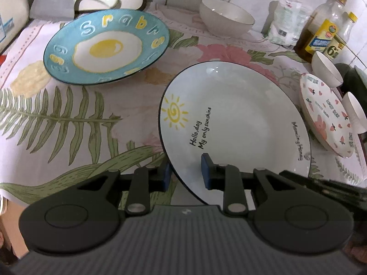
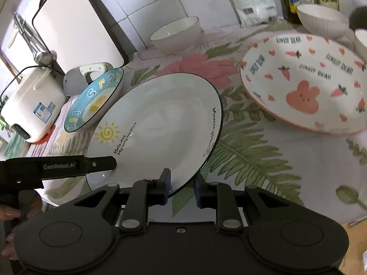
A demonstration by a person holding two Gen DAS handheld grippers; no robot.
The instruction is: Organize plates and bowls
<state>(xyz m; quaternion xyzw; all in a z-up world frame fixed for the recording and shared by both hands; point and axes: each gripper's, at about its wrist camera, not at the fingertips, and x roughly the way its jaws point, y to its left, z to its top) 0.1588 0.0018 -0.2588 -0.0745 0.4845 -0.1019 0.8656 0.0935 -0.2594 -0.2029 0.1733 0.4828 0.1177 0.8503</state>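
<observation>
A white plate with a yellow sun and black rim point(image 1: 240, 116) point(image 2: 160, 123) is tilted above the floral cloth. My left gripper point(image 1: 185, 171) straddles its near rim, one pad under it and one on its face. My right gripper point(image 2: 182, 186) straddles the rim's opposite side the same way. A blue fried-egg plate point(image 1: 107, 45) point(image 2: 91, 100) lies far left. A pink rabbit plate point(image 1: 325, 114) point(image 2: 305, 84) lies at the right. A white bowl point(image 1: 226, 17) point(image 2: 174, 32) stands at the back. Smaller white bowls point(image 1: 326, 71) point(image 2: 321, 19) sit by the rabbit plate.
Oil bottles point(image 1: 323, 34) and a white bag point(image 1: 284, 23) stand against the tiled wall. A cleaver point(image 1: 55, 0) and a cutting board point(image 2: 75, 25) are at the back left, with a white rice cooker point(image 2: 32, 100) beside them. The table's front edge is near me.
</observation>
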